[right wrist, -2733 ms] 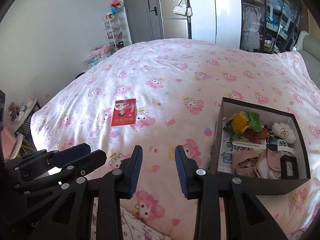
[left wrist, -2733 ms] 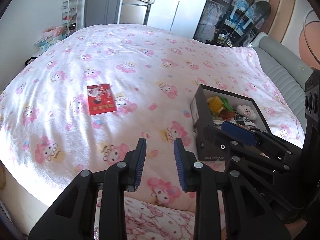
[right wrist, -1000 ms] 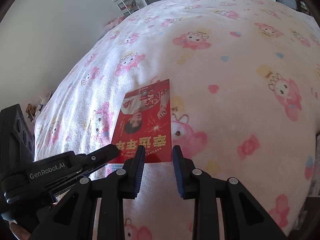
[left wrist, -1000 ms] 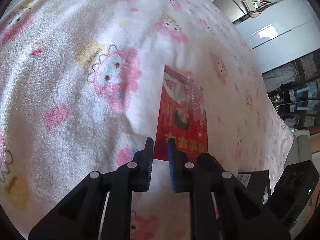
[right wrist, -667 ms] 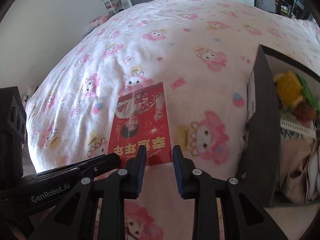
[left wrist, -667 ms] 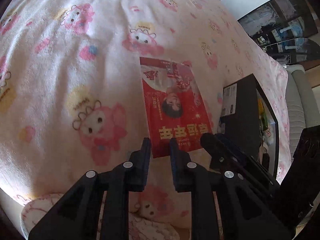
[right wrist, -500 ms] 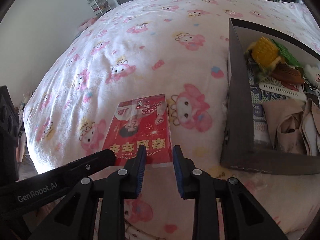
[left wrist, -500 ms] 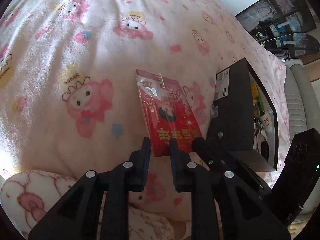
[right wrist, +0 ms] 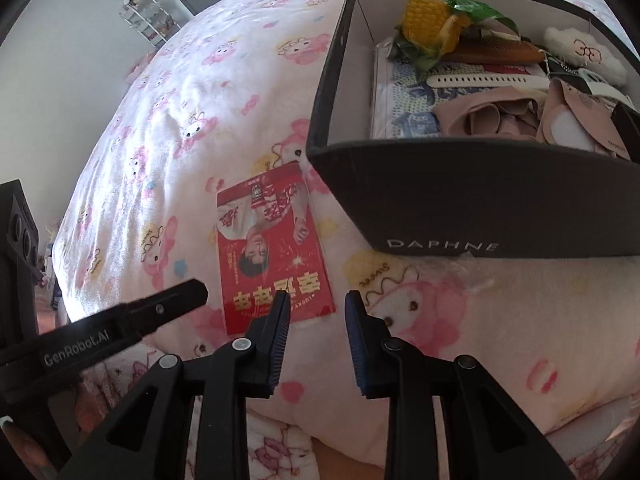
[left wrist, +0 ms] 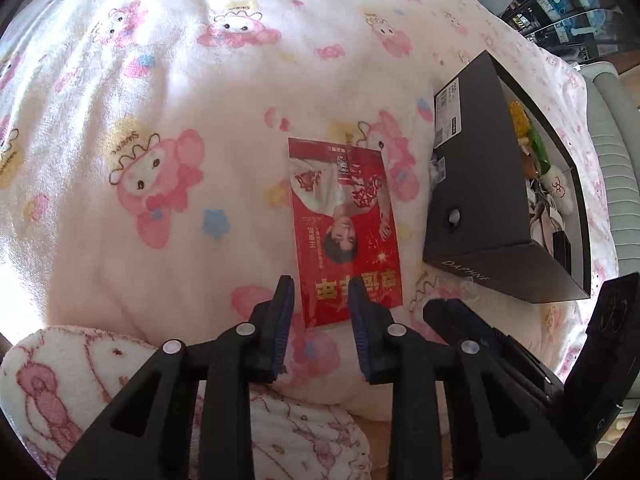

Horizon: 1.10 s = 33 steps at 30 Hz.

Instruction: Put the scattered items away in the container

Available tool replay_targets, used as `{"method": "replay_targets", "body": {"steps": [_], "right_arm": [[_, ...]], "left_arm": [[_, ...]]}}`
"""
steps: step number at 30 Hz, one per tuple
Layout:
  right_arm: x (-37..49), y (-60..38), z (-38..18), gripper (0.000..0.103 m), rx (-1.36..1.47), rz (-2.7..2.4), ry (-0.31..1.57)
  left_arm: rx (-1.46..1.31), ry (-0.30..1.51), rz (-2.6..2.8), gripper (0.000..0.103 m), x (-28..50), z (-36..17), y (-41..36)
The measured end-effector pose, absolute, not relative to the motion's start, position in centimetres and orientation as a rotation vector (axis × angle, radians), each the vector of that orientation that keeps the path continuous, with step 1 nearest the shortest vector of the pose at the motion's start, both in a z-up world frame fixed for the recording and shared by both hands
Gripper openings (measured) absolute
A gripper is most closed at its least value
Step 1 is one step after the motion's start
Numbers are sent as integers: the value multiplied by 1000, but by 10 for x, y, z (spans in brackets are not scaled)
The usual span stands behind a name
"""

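Observation:
A red printed card lies flat on the pink blanket, just left of the black open box. My left gripper hovers at the card's near edge. Its jaws are opening, the edge lies between them, and the pads do not press on it. In the right wrist view the card lies beside the box's front wall. My right gripper stands open at the card's near right corner with nothing held. A left gripper finger reaches in from the left.
The box holds a yellow corn toy, a white plush, beige cloths and other items. The cartoon-print blanket drops off at the bed's near edge under both grippers. A shelf stands by the far wall.
The left gripper, shut on the card's near edge, brought it across the blanket to beside the box, then widened its jaws and let it lie flat. The right gripper moved along toward the box.

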State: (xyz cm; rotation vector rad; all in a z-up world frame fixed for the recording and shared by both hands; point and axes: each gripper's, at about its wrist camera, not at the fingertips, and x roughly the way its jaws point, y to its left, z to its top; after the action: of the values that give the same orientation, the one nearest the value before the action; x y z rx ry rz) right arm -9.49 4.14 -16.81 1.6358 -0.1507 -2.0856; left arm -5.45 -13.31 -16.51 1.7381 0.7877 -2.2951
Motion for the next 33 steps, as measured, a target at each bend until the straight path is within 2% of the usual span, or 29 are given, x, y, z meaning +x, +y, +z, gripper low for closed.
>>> {"method": "replay_targets", "body": {"steps": [9,11,16,19,24,33], "right_arm": [[-82,27,-211,26,1749,-1926,-212],[-83,24,-213,31,1734,-1919,-226],[-94,22,-220,31,1763,-1903,-347],[-98,18,-221,31,1759,-1925,-326],[-97,23,-214,31,1734,-1971,-345],[-92,59,-184,31,1699,-2103,-321]], "left_arm": [[1680,567,-2357,34,-120,-170,-152],[1692,546,-2375,37,-135,-175,-154],[1766,662,-2368,37,-171,-208,-165],[1798,675,-2322,37,-173,-220,-166],[1777,688,-2321,36,-154,-214,-166],[1983,799,-2306,37,-99,-213,-142]]}}
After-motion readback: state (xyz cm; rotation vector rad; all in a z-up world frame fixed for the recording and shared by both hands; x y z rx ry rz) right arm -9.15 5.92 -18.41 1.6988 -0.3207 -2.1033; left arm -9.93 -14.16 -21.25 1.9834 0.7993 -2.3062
